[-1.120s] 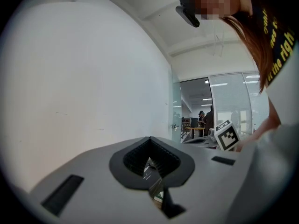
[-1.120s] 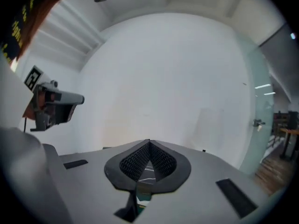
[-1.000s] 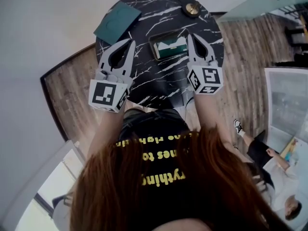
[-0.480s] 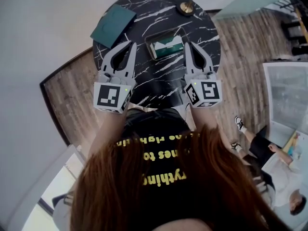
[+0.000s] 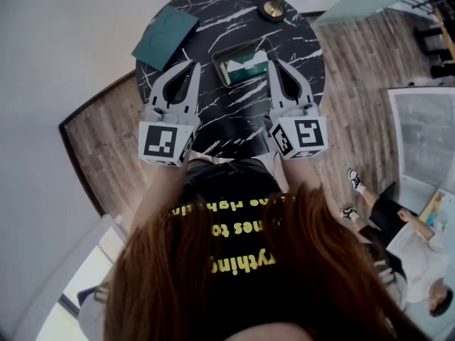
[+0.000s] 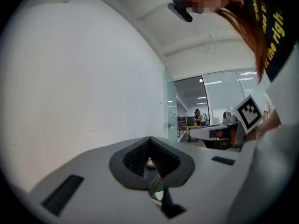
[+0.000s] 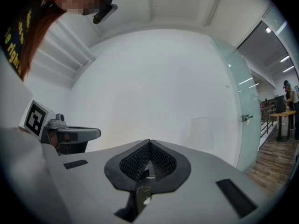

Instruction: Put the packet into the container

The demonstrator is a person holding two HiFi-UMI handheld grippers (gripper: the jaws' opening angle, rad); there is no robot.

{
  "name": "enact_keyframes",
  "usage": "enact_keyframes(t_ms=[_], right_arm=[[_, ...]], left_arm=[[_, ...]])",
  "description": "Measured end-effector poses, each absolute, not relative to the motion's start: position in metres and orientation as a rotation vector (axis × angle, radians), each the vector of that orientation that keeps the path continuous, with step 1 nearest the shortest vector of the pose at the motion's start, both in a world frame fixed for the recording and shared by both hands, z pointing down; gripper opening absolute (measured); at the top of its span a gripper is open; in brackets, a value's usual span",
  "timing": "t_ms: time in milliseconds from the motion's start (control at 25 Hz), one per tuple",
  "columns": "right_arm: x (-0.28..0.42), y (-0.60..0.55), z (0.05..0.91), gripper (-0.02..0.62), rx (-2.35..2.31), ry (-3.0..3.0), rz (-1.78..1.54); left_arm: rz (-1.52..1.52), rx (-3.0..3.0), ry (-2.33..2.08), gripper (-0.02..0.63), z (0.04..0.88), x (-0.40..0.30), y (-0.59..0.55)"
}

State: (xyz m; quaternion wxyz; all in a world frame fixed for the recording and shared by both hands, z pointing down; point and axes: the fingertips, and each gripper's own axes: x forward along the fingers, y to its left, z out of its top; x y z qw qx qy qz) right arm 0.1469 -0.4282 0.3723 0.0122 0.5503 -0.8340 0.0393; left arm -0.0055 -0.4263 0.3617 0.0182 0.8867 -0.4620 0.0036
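A white wall (image 5: 64, 41) and a wood-plank floor (image 5: 355, 84) surround a small round counter (image 5: 227, 112) of black stone with white veins, seen from above past the person's long reddish hair (image 5: 249, 275) and black shirt with yellow lettering. Near the middle of the counter stands a dark, shallow container (image 5: 220, 57), and the packet (image 5: 245, 68), green and white, lies inside it. A teal square lid-like piece (image 5: 165, 35) rests flat at the counter's far left edge, well apart from the container, and a small round brass thing (image 5: 271, 9) sits at the far edge on the right. The left gripper (image 5: 192, 66) is held over the counter just to the left of the container, its tips pointing away from the person; in the left gripper view its jaws are clenched tip to tip with nothing between them. The right gripper (image 5: 274, 64) is held just to the right of the container, likewise pointing away, and the right gripper view shows its jaws pressed together and empty. Whether either gripper touches the counter cannot be told. At the lower right, on the floor beyond the counter, other people (image 5: 398, 233) are partly in view.
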Motion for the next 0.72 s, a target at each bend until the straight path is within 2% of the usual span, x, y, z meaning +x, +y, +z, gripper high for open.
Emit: enact_keyframes(t_ms=[720], right_arm=[[0.138, -0.422, 0.347, 0.012, 1.691, -2.662, 0.086]], left_arm=[[-0.054, 2.776, -1.417, 0.0, 0.352, 0.001, -0.423]])
